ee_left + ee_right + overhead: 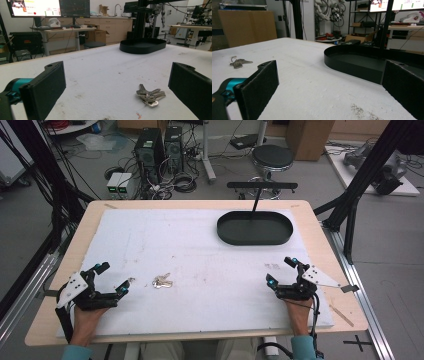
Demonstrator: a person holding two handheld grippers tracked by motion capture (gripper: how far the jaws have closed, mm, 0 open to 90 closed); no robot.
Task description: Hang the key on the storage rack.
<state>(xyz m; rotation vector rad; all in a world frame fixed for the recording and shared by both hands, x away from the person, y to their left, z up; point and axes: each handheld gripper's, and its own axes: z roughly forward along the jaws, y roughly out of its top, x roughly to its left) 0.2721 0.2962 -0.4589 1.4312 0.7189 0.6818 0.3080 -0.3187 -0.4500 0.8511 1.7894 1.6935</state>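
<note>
A small bunch of silver keys (162, 281) lies on the white foam mat (200, 250), left of centre. In the left gripper view the keys (150, 96) rest just ahead, toward the right jaw. My left gripper (114, 278) sits at the mat's near left, jaws open and empty, a short way left of the keys. My right gripper (281, 271) rests at the near right, also open and empty. A black oval tray (255, 227) stands at the far right of the mat; the tray (352, 63) lies close ahead in the right gripper view, with the keys (239, 62) far off to the left.
A black post with a crossbar (261, 185) rises from the tray. The wooden table edge (330, 250) borders the mat. Computer towers, cables and a stool stand on the floor beyond the table. Black frame struts run along both sides.
</note>
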